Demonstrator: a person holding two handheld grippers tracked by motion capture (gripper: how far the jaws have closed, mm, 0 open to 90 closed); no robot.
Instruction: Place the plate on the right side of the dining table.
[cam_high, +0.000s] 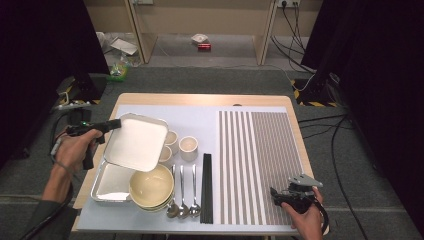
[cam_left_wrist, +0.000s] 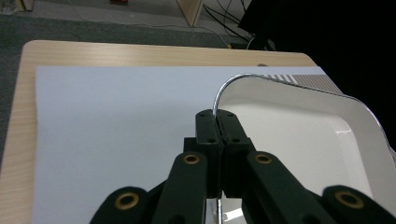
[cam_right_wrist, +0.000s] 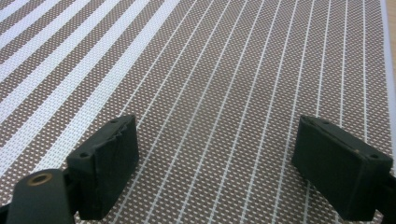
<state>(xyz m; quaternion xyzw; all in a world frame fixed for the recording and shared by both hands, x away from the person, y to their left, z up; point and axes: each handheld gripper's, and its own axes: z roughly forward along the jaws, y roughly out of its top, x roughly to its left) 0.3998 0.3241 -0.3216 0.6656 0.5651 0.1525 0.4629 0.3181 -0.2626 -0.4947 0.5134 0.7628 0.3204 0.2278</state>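
From the high view we look forward and down over the whole table from the person's side. The left gripper view sits close behind its claw, facing along the jaws across the white mat toward the far table edge; just right of the claw lies the tray lid, shared with the high view. The right gripper view looks steeply down, very near, with the striped placemat just ahead of its claw; the high view shares this placemat.

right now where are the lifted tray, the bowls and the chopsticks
lifted tray (cam_high: 136, 144), high view, middle of its white inside
bowls (cam_high: 151, 187), high view, inside of the top bowl
chopsticks (cam_high: 206, 187), high view, midway along
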